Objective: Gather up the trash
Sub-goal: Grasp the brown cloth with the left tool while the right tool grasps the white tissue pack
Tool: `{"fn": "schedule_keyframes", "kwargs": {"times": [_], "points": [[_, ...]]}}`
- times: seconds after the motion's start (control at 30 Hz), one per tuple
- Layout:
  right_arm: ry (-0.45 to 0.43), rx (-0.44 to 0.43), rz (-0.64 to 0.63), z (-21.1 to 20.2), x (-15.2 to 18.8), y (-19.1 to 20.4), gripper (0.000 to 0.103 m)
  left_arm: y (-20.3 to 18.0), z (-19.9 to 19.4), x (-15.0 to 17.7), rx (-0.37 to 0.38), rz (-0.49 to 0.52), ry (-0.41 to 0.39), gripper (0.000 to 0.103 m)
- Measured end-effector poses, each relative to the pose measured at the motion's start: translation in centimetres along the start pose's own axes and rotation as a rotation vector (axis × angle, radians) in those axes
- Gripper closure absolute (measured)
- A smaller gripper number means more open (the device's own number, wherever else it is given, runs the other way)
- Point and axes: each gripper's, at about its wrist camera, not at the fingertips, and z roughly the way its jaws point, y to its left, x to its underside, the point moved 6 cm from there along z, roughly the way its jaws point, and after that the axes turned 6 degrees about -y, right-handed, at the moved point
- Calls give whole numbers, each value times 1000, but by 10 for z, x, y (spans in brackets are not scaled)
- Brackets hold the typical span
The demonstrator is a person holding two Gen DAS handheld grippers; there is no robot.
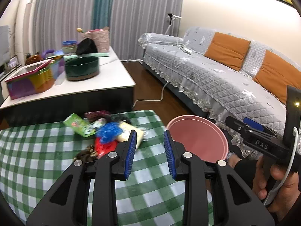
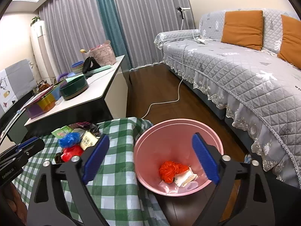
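Note:
A pile of trash lies on the green checked tablecloth [image 1: 47, 160]: a green packet [image 1: 79, 125], a blue crumpled wrapper [image 1: 109, 131], a red wrapper [image 1: 104, 146], a cream packet [image 1: 129, 131] and a brown clump [image 1: 86, 154]. My left gripper [image 1: 150, 131] hangs open just right of the pile, nothing between its fingers. A pink bin [image 2: 169, 141] stands at the table's right edge. In it lie an orange-red crumpled bag [image 2: 172, 170] and a white wrapper [image 2: 185, 179]. My right gripper [image 2: 150, 135] is open wide above the bin's mouth, holding nothing.
A white coffee table [image 1: 105, 79] behind carries a green pot [image 1: 81, 67], coloured boxes and bowls. A grey quilted sofa [image 1: 207, 79] with orange cushions runs along the right. A white cable [image 2: 169, 99] lies on the wooden floor between them.

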Motion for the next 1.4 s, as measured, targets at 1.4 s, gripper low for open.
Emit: {"fn": "schedule_keyframes", "kwargs": {"times": [1.4], "points": [[138, -148, -83, 68, 57, 104, 44, 123, 53, 68, -173, -283, 100, 73]]}}
